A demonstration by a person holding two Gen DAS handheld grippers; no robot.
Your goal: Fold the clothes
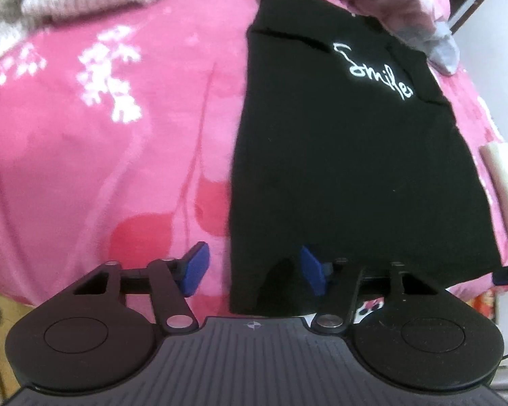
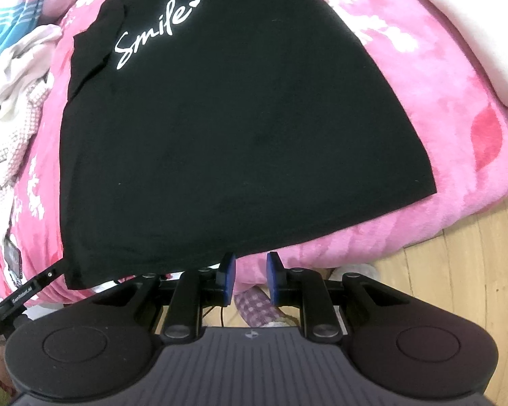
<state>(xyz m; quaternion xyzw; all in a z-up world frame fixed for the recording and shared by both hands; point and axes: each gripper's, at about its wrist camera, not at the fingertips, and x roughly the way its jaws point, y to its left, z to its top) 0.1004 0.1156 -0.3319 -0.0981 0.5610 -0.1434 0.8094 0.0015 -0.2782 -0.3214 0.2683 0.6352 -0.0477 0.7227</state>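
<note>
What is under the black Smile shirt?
The black shirt lies flat on the pink floral blanket, which shows on all sides. Anything beneath the shirt's middle is covered.

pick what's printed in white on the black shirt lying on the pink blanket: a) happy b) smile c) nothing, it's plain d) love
b: the black shirt lies flat on the pink blanket, and in the right wrist view the white script on its chest reads "Smile", ending in a small heart.
</note>
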